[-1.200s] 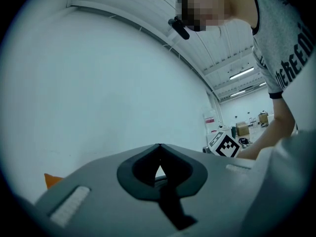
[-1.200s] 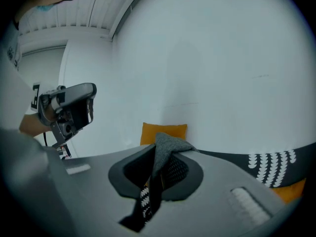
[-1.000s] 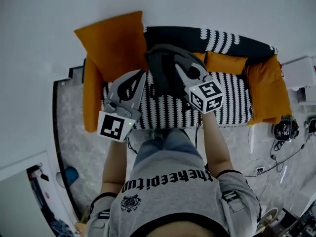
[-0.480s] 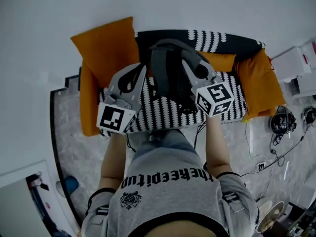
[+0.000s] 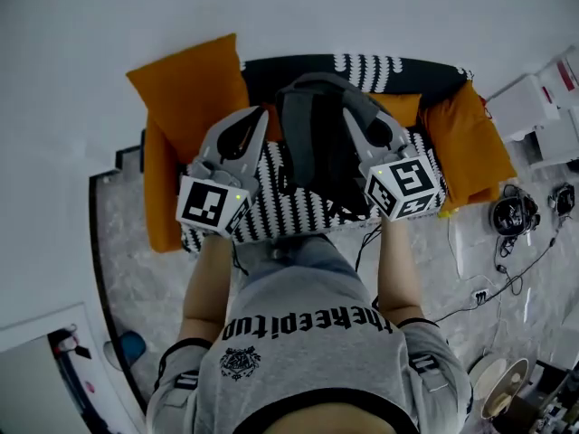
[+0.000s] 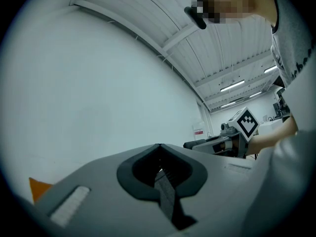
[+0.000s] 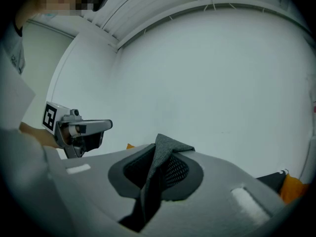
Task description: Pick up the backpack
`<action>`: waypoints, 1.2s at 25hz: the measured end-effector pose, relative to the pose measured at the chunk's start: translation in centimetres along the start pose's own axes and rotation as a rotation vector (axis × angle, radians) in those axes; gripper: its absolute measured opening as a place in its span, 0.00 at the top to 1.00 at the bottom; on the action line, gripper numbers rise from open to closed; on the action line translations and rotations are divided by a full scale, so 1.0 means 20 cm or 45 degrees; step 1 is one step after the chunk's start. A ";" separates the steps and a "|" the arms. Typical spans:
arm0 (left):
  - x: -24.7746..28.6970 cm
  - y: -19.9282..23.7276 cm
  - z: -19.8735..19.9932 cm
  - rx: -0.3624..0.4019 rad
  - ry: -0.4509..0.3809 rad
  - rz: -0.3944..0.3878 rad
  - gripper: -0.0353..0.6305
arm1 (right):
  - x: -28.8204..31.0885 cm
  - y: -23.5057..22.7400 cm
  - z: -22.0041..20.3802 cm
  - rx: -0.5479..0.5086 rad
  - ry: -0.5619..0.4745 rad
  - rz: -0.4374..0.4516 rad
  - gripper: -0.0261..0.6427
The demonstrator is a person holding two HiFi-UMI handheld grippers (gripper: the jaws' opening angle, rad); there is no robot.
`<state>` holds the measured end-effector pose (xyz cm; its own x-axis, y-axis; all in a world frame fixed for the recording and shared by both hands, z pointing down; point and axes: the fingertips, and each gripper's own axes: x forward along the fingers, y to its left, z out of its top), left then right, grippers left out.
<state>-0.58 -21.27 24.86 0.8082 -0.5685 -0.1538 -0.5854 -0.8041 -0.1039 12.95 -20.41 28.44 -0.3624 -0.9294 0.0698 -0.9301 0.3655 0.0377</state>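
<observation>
A dark grey backpack (image 5: 317, 143) hangs upright over the black-and-white patterned sofa (image 5: 298, 213), held between my two grippers. My left gripper (image 5: 257, 120) is shut on a thin webbing strap (image 6: 167, 197) at the pack's left side. On the pack's right side, my right gripper (image 5: 351, 117) is shut on a padded mesh shoulder strap (image 7: 154, 179). The left gripper view shows the right gripper (image 6: 195, 144) level beside it. In the right gripper view the left gripper (image 7: 106, 125) is seen the same way. The pack's lower part is hidden behind the grippers.
Orange cushions lie at the sofa's left end (image 5: 192, 84) and right end (image 5: 463, 138). Cables and a dark headset (image 5: 510, 215) sit on the marbled floor to the right. White boxes (image 5: 534, 107) stand at the far right. A plain white wall rises behind the sofa.
Both grippers have risen with the straps, the right one more, and the backpack has come up off the sofa seat. The straps stay clamped.
</observation>
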 end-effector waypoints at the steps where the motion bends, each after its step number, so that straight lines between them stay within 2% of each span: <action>1: 0.00 0.00 0.00 -0.002 0.002 -0.004 0.93 | -0.02 0.00 0.01 -0.001 -0.006 -0.008 0.92; 13: -0.05 -0.03 -0.03 -0.044 0.019 -0.024 0.93 | -0.16 0.06 0.04 0.011 -0.064 -0.075 0.91; 30: -0.08 -0.05 -0.09 -0.055 0.090 -0.021 0.93 | -0.21 0.11 0.06 -0.006 -0.095 -0.086 0.91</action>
<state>-1.30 -19.86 26.90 0.8212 -0.5647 -0.0822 -0.5698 -0.8194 -0.0632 12.43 -15.81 27.00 -0.3028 -0.9530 -0.0071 -0.9522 0.3022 0.0442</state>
